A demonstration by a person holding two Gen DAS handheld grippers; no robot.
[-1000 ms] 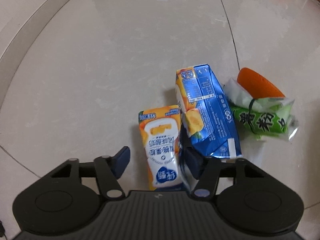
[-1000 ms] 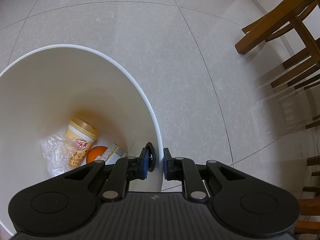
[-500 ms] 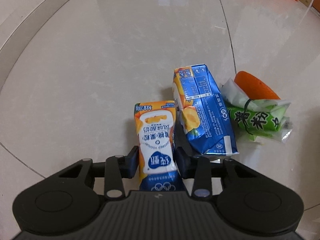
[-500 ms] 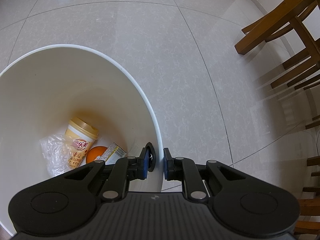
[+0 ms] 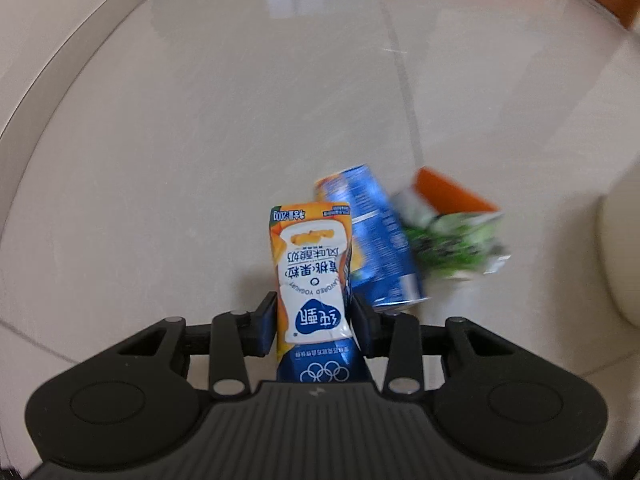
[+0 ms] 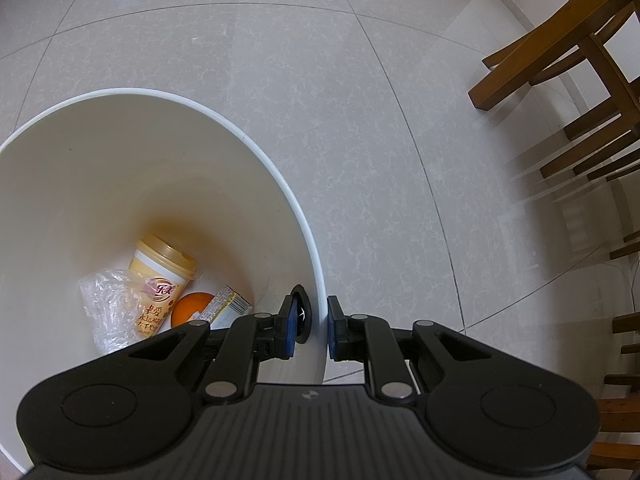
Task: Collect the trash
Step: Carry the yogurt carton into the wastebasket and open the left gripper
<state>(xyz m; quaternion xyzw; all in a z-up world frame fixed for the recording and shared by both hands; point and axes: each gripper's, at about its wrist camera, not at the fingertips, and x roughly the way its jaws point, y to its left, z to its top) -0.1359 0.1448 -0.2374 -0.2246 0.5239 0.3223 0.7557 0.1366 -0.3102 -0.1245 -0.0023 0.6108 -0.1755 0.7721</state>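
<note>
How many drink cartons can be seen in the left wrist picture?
2: the yogurt carton is held between the left gripper jaws; the blue carton lies on the floor behind it. Others may be hidden.

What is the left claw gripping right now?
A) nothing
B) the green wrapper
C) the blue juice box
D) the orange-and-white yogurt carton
D: the left claw has its two pads pressed against the sides of the orange-and-white yogurt carton, while the blue juice box and green wrapper lie on the floor beyond it.

Two cartons (image 5: 310, 264) (image 5: 376, 240), one bin (image 6: 160, 152), one cup (image 6: 160, 276), two chairs (image 6: 560, 60) (image 6: 612, 408).
</note>
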